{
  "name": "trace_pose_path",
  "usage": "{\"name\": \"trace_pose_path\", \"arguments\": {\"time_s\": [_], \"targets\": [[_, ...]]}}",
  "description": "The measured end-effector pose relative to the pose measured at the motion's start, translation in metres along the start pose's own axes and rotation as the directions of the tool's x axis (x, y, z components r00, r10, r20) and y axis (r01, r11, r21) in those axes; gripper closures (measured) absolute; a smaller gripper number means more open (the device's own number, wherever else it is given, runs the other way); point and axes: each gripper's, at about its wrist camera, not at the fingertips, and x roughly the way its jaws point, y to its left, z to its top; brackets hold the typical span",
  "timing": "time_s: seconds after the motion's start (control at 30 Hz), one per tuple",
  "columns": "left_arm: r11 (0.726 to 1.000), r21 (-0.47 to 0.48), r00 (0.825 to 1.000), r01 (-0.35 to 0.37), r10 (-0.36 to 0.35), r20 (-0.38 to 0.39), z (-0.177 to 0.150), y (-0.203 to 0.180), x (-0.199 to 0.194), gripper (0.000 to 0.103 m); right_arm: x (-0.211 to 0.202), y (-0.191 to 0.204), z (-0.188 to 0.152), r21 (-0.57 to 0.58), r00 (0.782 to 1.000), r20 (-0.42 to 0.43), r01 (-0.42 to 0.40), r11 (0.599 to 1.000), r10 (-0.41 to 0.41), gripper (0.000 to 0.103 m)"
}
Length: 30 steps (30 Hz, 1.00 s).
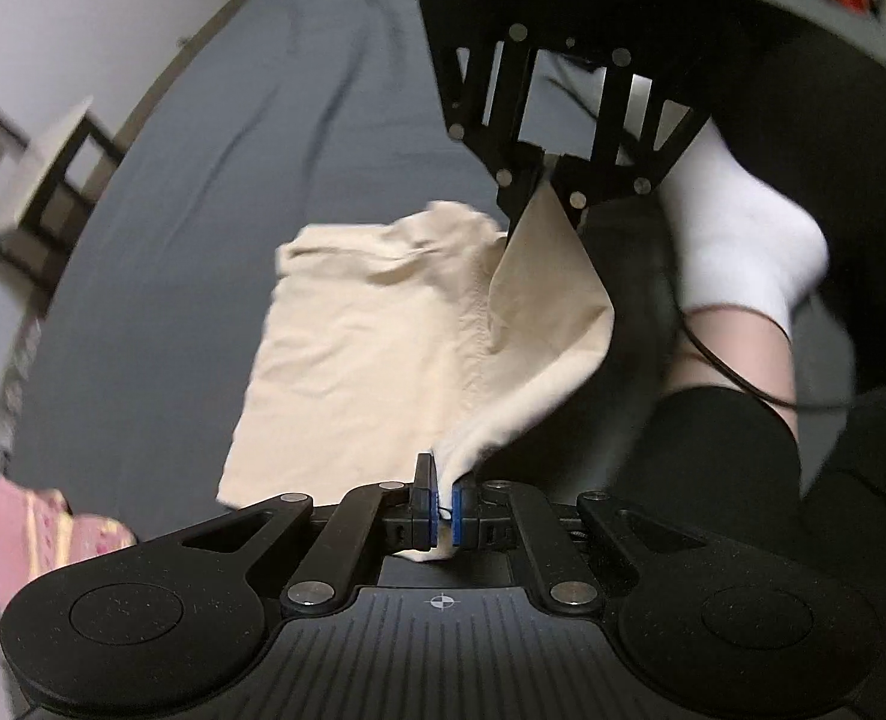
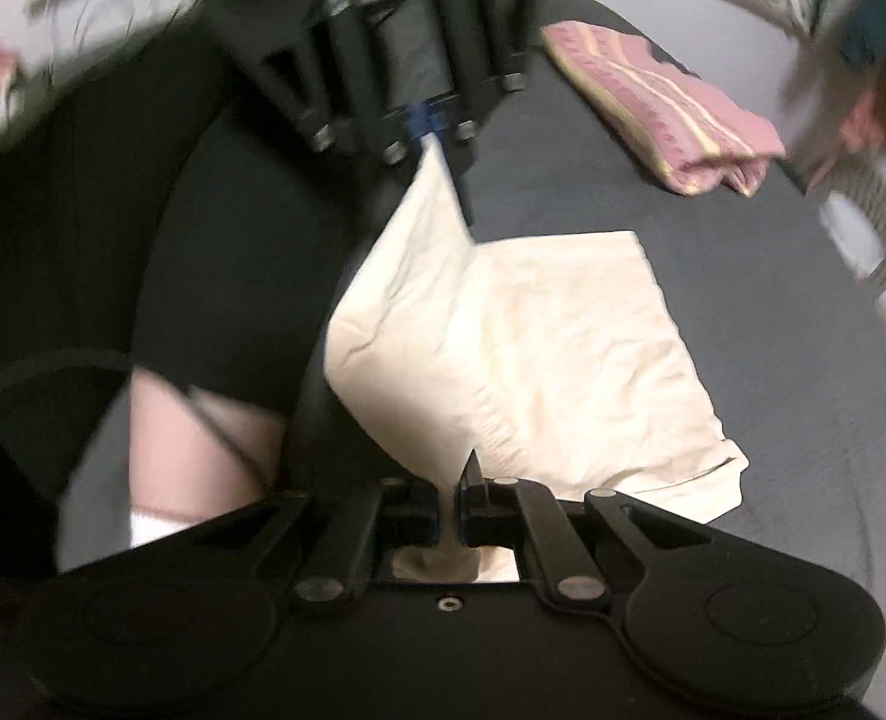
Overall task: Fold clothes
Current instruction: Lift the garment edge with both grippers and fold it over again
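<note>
A cream garment (image 1: 371, 348) lies partly folded on a dark grey bed sheet (image 1: 203, 240). My left gripper (image 1: 443, 501) is shut on one corner of its lifted edge. Facing it, my right gripper (image 1: 547, 180) pinches the other corner, and the cloth between them hangs raised above the flat part. In the right wrist view the same cream garment (image 2: 562, 348) spreads to the right, my right gripper (image 2: 450, 516) is shut on the near corner, and my left gripper (image 2: 428, 123) holds the far corner.
A folded pink garment (image 2: 664, 108) lies on the sheet beyond the cream one, also visible as a pink garment (image 1: 41, 534) at lower left. A person's leg with a white sock (image 1: 736, 240) is on the right. A woven basket (image 2: 880, 228) stands off the bed.
</note>
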Motion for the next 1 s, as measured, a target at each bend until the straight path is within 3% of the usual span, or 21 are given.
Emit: {"name": "trace_pose_path", "arguments": {"time_s": [0.2, 0.43, 0.6, 0.7, 0.8, 0.9, 1.0], "targets": [[0.983, -0.179, 0.999, 0.039, -0.036, 0.020, -0.018, 0.061, 0.026, 0.099, 0.003, -0.066, 0.005, 0.163, 0.987, 0.010, -0.159, 0.974, 0.160, 0.096], [0.947, -0.317, 0.998, 0.058, -0.057, 0.013, -0.036, 0.108, 0.079, 0.099, 0.039, -0.128, -0.002, 0.306, 0.975, 0.022, -0.217, 0.927, 0.221, 0.095], [0.919, -0.383, 0.995, 0.099, -0.098, 0.023, -0.048, 0.120, 0.102, 0.099, 0.054, -0.155, -0.021, 0.432, 0.952, 0.085, -0.301, 0.850, 0.294, 0.087], [0.888, -0.446, 0.994, 0.113, -0.099, 0.054, -0.056, 0.128, 0.105, 0.099, 0.055, -0.168, -0.040, 0.523, 0.928, 0.174, -0.371, 0.768, 0.330, 0.081], [0.876, -0.469, 0.994, 0.110, -0.095, 0.056, -0.060, 0.127, 0.106, 0.099, 0.053, -0.178, -0.057, 0.592, 0.903, 0.266, -0.430, 0.682, 0.338, 0.073], [0.864, -0.491, 0.994, 0.107, -0.091, 0.058, -0.063, 0.125, 0.106, 0.099, 0.051, -0.176, -0.067, 0.627, 0.903, 0.296, -0.430, 0.650, 0.312, 0.066], [0.848, -0.521, 0.995, 0.096, -0.073, 0.065, -0.067, 0.121, 0.105, 0.099, 0.048, -0.173, -0.076, 0.659, 0.904, 0.322, -0.428, 0.618, 0.282, 0.068]]}}
